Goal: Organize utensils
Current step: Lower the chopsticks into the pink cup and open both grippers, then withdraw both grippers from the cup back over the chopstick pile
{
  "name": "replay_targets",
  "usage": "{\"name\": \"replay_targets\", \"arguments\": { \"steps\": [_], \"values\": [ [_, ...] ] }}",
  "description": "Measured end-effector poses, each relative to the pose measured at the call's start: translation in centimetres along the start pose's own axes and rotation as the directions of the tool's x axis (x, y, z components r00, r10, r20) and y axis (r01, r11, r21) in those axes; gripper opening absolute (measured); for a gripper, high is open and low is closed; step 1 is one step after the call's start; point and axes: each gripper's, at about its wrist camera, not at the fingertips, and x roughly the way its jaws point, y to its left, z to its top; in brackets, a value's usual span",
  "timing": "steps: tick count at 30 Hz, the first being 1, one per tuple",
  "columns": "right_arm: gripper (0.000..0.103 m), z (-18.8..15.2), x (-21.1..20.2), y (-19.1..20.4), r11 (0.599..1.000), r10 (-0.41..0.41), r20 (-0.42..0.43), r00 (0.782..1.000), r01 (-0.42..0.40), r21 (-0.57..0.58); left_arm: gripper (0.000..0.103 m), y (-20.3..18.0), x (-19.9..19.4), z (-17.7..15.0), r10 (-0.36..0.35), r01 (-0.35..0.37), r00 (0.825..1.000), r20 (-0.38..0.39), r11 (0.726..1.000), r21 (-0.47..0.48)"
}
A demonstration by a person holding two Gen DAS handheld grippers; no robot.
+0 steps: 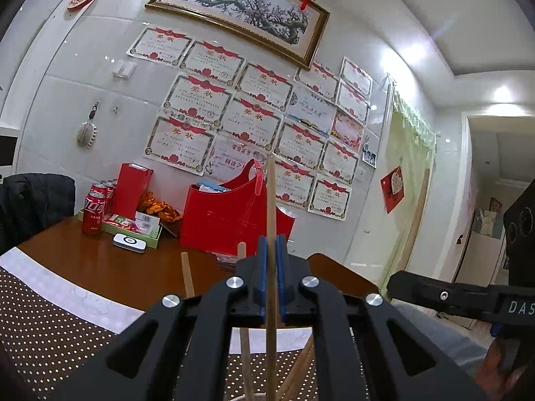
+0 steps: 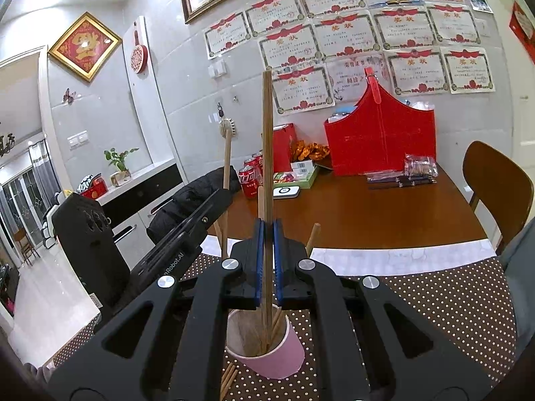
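While each chopstick is pinched upright, right tongs (image 2: 266, 260) sit directly over the cup (image 2: 267, 351); left tongs (image 1: 271, 274) are held just beside it.

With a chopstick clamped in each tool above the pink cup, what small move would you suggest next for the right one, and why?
Probably open the right tool and let go. Its chopstick stands nearly upright with its lower end already inside the pink cup among the others, so it appears seated. The left tool also clamps a chopstick; whether its tip is in the cup is hidden.
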Motion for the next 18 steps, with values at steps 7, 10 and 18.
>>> {"name": "replay_targets", "arguments": {
  "steps": [7,10,18],
  "values": [
    [0.006,-1.2,1.2,0.1,1.000,-0.015,-0.054,0.998,0.014,-0.007,0.006,0.8,0.0,-0.9,0.013,-0.014,0.999,-0.041,1.000,-0.012],
    [0.006,-1.6,1.6,0.2,1.000,-0.027,-0.078,0.997,0.026,-0.009,0.006,0.8,-0.1,-0.8,0.015,-0.015,0.998,-0.053,1.000,0.001],
    [0.007,-2.4,1.9,-0.2,0.999,-0.033,-0.107,0.994,0.035,0.019,0.006,1.3,-0.4,-0.7,0.016,-0.016,0.997,-0.070,1.000,0.008]
  ]
}}
